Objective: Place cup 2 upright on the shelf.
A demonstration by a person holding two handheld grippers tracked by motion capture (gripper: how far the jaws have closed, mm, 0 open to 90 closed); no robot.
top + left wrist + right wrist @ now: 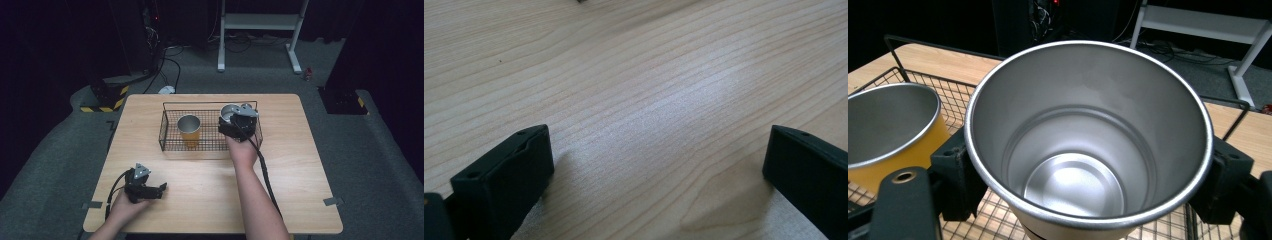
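Note:
A black wire basket (170, 142) sits at the far middle of the wooden table. Inside it, toward the left, stands an upright yellow cup (189, 129) with a steel inside. My right gripper (235, 125) is over the basket's right part, shut on a steel cup (229, 113), which is upright and empty. In the right gripper view the steel cup (1088, 135) sits between the two jaws, with the yellow cup (890, 132) to its left. Near the table's front left my left gripper (161, 190) lies low over bare wood, open, nothing between its jaws (654, 165).
The wooden table (290, 170) has bare surface in front of and beside the basket. Beyond the table are a white stand frame (260, 22), cables on grey carpet and yellow-black striped blocks (107, 100).

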